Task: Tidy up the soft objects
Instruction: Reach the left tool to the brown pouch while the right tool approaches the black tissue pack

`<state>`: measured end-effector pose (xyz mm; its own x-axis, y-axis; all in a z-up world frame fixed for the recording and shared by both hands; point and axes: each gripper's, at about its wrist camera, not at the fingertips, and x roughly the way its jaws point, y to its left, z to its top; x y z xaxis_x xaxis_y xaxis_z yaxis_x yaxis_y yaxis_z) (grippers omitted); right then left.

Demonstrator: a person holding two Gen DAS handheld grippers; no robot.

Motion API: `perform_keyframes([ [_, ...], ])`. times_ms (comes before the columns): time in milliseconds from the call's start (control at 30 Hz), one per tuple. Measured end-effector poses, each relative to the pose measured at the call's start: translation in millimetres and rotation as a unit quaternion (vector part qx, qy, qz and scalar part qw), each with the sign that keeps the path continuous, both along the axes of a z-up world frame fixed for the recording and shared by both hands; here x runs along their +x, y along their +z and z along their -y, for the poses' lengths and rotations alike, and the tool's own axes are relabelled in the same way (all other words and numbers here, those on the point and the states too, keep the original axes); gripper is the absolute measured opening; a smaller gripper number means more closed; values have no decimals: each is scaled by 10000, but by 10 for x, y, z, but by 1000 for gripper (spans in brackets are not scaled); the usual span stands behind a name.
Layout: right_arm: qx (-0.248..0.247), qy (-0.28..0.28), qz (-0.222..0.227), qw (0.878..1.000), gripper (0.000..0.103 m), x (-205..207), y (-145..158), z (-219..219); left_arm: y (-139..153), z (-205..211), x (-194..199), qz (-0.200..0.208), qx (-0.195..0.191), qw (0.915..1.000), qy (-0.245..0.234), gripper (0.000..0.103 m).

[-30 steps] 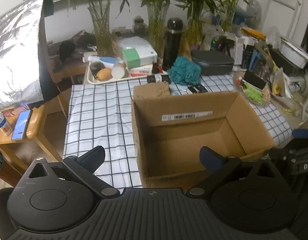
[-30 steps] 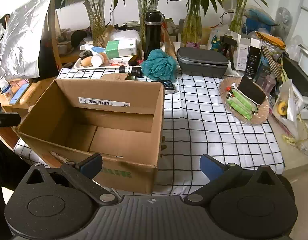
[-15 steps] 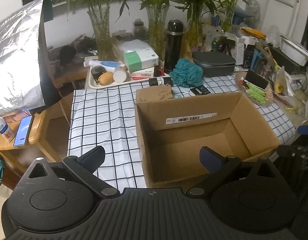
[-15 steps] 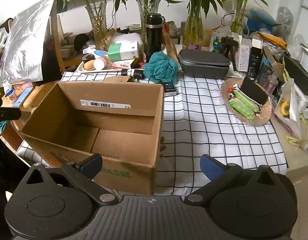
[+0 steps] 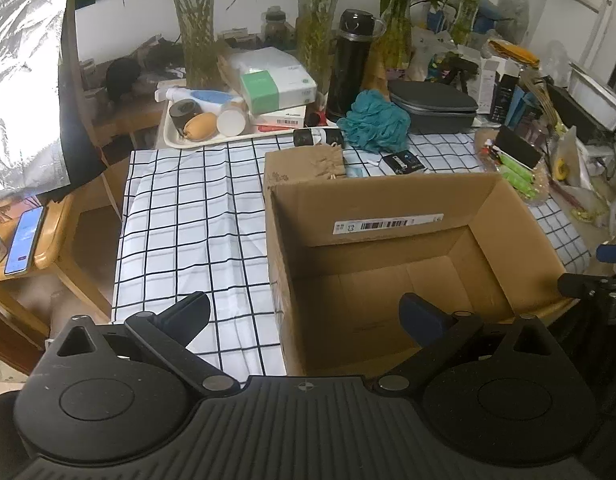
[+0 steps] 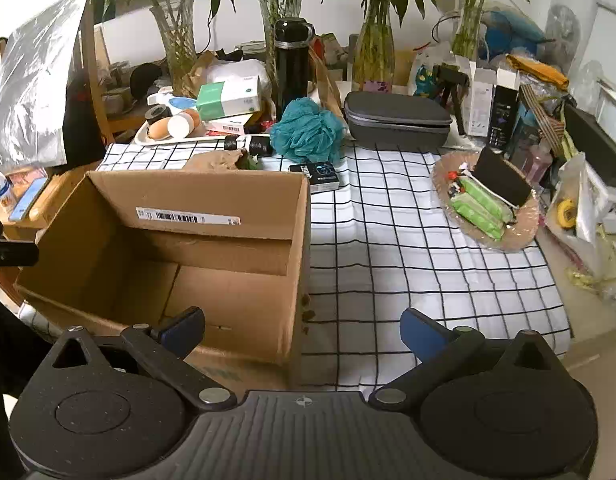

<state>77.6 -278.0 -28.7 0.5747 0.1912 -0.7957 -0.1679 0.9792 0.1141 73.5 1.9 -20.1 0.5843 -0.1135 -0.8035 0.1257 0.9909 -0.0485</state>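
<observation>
An open, empty cardboard box (image 5: 387, 272) stands on the checked tablecloth (image 5: 188, 232); it also shows in the right wrist view (image 6: 168, 260). A teal bath pouf (image 5: 375, 122) lies behind it, also in the right wrist view (image 6: 308, 130). A crumpled tan cloth bag (image 5: 325, 160) lies at the box's far left corner. A round basket (image 6: 487, 204) holds green packets and a black sponge. My left gripper (image 5: 304, 316) is open and empty over the box's near left corner. My right gripper (image 6: 304, 330) is open and empty at the box's near right corner.
A white tray (image 5: 204, 128) of small items, tissue boxes (image 5: 276, 84), a black flask (image 6: 292, 68), glass vases with bamboo (image 6: 373, 46) and a grey zip case (image 6: 395, 120) crowd the table's back. A small black box (image 6: 317, 174) lies behind the cardboard box. A phone (image 5: 24, 240) rests on a wooden side table.
Both grippers have pulled back and risen a little, so the box and table look slightly farther away. Nothing on the table has moved. Both stay open.
</observation>
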Motion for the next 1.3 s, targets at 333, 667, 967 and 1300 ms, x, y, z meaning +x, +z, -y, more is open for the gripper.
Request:
perform_keyframes([
  [333, 277, -82, 86, 9995, 103, 252, 5, 69, -15, -58, 179, 80, -232, 9997, -51, 103],
  [667, 600, -49, 155, 9981, 103, 699, -37, 125, -22, -72, 434, 254, -203, 9995, -21, 103],
  [967, 411, -72, 473, 9980, 103, 972, -22, 150, -21, -213, 709, 376, -172, 9991, 79, 103],
  [1300, 597, 146, 313, 9976, 103, 1616, -187, 271, -66, -359, 1168, 617, -191, 9979, 2, 103],
])
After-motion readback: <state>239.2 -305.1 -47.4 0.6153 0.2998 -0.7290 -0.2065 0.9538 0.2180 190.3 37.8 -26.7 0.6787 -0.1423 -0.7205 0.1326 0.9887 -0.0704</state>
